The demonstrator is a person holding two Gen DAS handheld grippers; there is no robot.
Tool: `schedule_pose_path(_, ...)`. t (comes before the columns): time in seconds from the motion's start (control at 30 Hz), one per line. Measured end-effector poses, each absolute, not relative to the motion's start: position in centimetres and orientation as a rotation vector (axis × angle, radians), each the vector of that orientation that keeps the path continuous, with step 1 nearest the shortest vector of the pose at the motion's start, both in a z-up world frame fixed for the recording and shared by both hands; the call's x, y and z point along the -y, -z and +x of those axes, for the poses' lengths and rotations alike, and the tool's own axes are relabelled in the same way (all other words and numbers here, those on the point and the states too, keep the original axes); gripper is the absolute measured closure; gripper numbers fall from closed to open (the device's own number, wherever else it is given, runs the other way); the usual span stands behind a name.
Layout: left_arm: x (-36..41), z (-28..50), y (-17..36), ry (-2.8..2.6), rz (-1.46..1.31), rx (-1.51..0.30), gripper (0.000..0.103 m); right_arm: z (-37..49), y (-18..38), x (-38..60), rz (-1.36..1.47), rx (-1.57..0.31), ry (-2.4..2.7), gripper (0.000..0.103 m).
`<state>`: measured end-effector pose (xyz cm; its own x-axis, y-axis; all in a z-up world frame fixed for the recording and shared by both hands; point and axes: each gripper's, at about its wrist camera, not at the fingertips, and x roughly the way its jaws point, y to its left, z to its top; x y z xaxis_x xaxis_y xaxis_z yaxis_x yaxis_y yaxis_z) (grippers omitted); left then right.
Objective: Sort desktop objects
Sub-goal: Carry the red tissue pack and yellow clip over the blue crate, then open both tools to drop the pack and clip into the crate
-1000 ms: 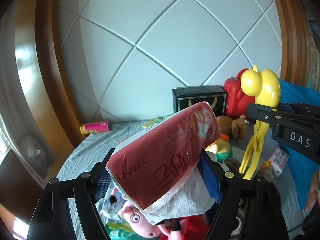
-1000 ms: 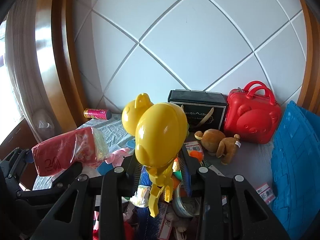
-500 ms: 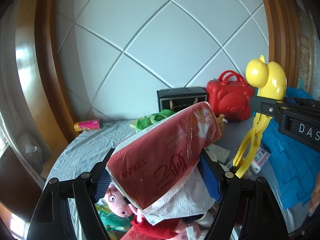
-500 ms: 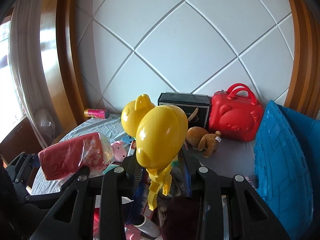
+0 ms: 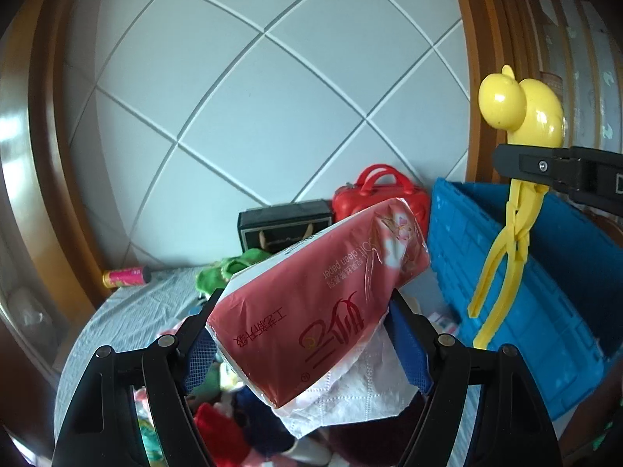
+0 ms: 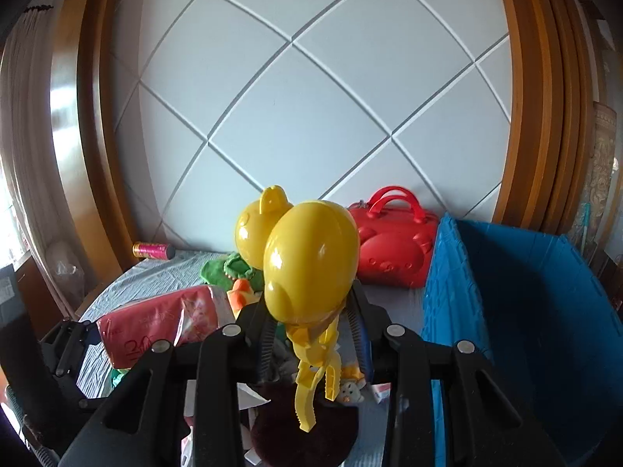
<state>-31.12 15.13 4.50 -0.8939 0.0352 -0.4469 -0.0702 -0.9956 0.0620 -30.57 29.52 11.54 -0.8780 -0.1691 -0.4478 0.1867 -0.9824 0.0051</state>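
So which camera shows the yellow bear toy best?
The left wrist view: the whole yellow bear toy, head down to its long handles, hangs from the right tongs beside the blue bin. The right wrist view shows only its round shells up close.

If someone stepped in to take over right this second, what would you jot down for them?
Left gripper: shut on the red tissue pack, lifted off the table, loose tissue hanging beneath it.
Right gripper: shut on the yellow bear-shaped tongs, heads up, handles hanging down.
The blue bin stands on the right, open; what shows of its inside looks empty.
Done: both items picked up. Neither is in the bin yet.
Left: probably drop both in the bin, then sort the toy pile, green plush, red bear case and pink can.
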Motion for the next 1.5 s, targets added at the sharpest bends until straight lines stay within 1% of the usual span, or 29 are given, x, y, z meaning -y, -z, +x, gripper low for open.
schedule_pose_path(0.2, -26.8, -31.1, -9.0, -3.047, -0.533, -0.042, 0.025, -29.7, -14.5, -41.2, 0.620, -0.113, 2.906, 0.069)
schedule_pose_path(0.3, -33.4, -31.0, -10.8, -3.031, -0.523, 0.043, 0.025, -29.2, -15.8, -47.4, 0.599, -0.145, 2.919, 0.069)
schedule_pose_path(0.4, -40.0, -30.7, -11.9, -3.010, -0.534, 0.051, 0.024, -28.8, -17.1, -53.6, 0.577, -0.178, 2.931, 0.069)
schedule_pose_path(0.47, -43.9, -30.5, -12.0, -2.984, -0.567, 0.036, 0.024, -28.5, -17.8, -57.7, 0.569, -0.197, 2.938, 0.069)
schedule_pose_path(0.57, -48.9, -30.6, -10.8, -2.935, -0.658, -0.019, 0.024, -28.9, -16.2, -63.0, 0.673, -0.170, 2.929, 0.069)
schedule_pose_path(0.67, -52.5, -31.2, -8.1, -2.886, -0.795, -0.080, 0.024, -29.8, -13.8, -66.3, 0.798, -0.126, 2.892, 0.069)
schedule_pose_path(0.83, -56.0, -32.0, -2.5, -2.781, -1.079, -0.128, 0.024, -33.9, -6.7, -69.3, 1.106, -0.015, 2.752, 0.069)
schedule_pose_path(0.97, -56.9, -32.6, 0.7, -2.723, -1.221, -0.154, 0.024, -35.5, -1.3, -70.6, 1.309, -0.042, 2.663, 0.069)
schedule_pose_path(1.07, -57.4, -32.4, 0.9, -2.701, -1.255, -0.163, 0.023, -35.7, 1.5, -71.1, 1.415, -0.075, 2.603, 0.069)
schedule_pose_path(1.23, -57.8, -32.7, 1.3, -2.706, -1.263, -0.206, 0.021, -35.6, 3.3, -72.0, 1.479, -0.089, 2.572, 0.069)
schedule_pose_path(1.5, -58.4, -33.4, 1.1, -2.695, -1.270, -0.223, 0.020, -35.1, 3.0, -72.2, 1.483, -0.115, 2.597, 0.069)
